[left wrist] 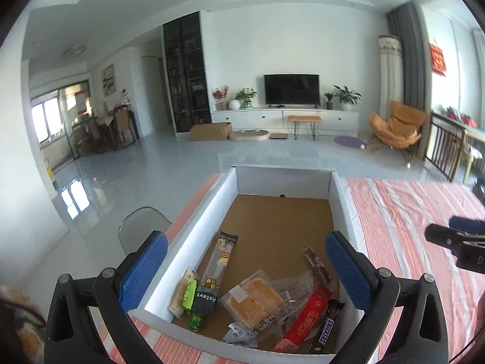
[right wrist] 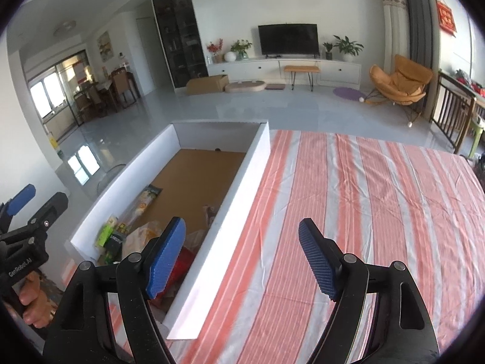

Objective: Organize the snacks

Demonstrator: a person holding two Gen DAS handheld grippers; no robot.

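Left gripper (left wrist: 246, 268): we see its blue pads spread wide with nothing between them; it hangs above the near end of the box, one pad over the left wall, the other over the right.
Right gripper (right wrist: 242, 259): also spread, empty — it sits over the striped cloth just right of the box, its left pad overlapping the box's right wall in our view.
Box (left wrist: 197, 221): a white-walled open box with a brown cardboard floor, standing on the table; the far half of its floor is bare.
Snacks: we find them all inside the box, heaped at the near end.
Snickers bar (left wrist: 327, 329): dark wrapper, lying at the near right corner, just beside a red packet (left wrist: 306, 318).
Cake in clear wrap (left wrist: 256, 303): a square orange-brown piece, near the middle of the heap and partly overlapping its neighbours.
Long clear stick pack (left wrist: 221, 257): lies lengthwise along the left wall, its dark tip pointing to the far end.
Green-and-yellow packet (left wrist: 188, 294): tucked against the left wall, touching a small dark packet (left wrist: 206, 298).
Thin dark bar (left wrist: 318, 265): angled near the right wall.
Table (right wrist: 363, 197): covered in a red-and-white striped cloth.
Person: a hand (right wrist: 31, 301) grips the left gripper's handle at the left edge of the right wrist view.
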